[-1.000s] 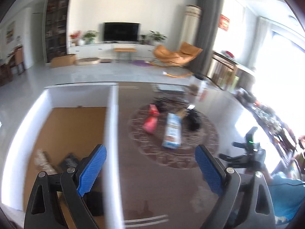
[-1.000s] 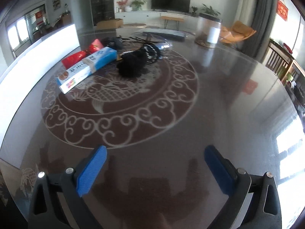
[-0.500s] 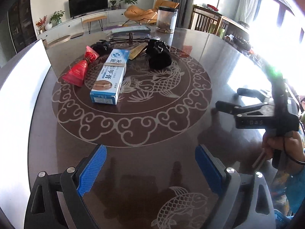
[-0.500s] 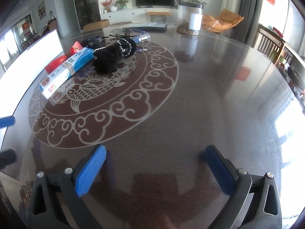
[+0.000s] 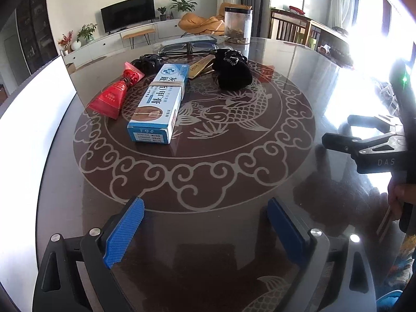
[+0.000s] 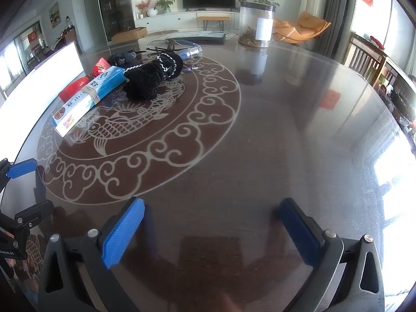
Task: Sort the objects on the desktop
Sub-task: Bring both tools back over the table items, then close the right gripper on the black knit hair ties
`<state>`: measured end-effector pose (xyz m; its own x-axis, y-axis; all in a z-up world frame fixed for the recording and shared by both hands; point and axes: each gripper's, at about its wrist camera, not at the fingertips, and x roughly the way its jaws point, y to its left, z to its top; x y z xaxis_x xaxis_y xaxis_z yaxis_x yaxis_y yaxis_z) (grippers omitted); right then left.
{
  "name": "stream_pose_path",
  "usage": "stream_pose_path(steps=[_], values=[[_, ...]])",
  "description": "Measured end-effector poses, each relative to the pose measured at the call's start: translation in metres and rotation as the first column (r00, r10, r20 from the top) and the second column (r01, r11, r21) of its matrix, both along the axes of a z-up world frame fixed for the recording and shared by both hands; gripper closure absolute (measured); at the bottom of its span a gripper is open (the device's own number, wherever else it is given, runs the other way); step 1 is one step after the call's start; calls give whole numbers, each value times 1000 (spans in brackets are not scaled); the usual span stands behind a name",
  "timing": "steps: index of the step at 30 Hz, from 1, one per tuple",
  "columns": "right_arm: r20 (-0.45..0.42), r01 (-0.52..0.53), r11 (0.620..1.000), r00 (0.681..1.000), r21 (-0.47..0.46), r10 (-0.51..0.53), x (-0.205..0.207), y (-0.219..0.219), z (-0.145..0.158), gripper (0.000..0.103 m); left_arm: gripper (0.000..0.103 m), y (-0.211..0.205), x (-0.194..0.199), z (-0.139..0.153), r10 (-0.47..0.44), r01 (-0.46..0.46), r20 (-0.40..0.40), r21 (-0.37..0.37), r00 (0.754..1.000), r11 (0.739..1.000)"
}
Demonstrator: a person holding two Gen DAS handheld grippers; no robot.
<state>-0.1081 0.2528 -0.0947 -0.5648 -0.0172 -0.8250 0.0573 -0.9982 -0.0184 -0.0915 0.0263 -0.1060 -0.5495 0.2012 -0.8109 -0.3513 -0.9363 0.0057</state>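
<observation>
Left wrist view: the left gripper [image 5: 205, 223] hangs over the dark bench [image 5: 234, 234], its jaws opening wide with nothing between them. Well ahead of the jaws and slightly left lies a blue-and-white box [image 5: 158, 101]; a red packet [image 5: 114, 96] is just beside it on the left, and a black pouch [image 5: 232, 71] sits ahead to the right. A hand [image 5: 397, 200] holds the right gripper [image 5: 364, 137] far to the right.

Right wrist view: the right gripper [image 6: 210, 228] has its jaws spread apart and empty above bare bench. The box [image 6: 88, 96], packet [image 6: 75, 88] and pouch [image 6: 153, 76] lie far ahead to the left, the pouch touching the box's far end. A clear jar [image 6: 256, 27] stands far ahead.
</observation>
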Motion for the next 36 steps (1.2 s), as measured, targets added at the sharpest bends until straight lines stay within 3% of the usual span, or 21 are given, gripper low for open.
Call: stream_pose_path(steps=[11,18,26,28,31,34,36], values=[[0,0,1000,1000,0,0,0,0,0,0,0,-7,-1,0,-8,8,8,5,1000,1000],[0,1,1000,1000,0,-1,0,0,0,0,0,-52,-13,1,104,-104,10,9,995,995],[2,-2,1000,1000,-2,2,-1,0,0,0,0,-56,-14,0,106,-106,10,7,994,994],[34,-43,999,998,-5,43,-12,-5,1,0,0,-56,-14,0,106,-106,10,6,994,994],[67,-80,990,994,-116,88,-44,-12,10,0,0,-56,-14,0,106,-106,10,7,994,994],[9,-49,968,999,-247,53,-81,-19,32,0,0,-56,-14,0,106,-106,10,8,994,994],[27,-20,952,999,-305,30,-114,-28,37,0,0,-56,-14,0,106,-106,10,8,994,994]])
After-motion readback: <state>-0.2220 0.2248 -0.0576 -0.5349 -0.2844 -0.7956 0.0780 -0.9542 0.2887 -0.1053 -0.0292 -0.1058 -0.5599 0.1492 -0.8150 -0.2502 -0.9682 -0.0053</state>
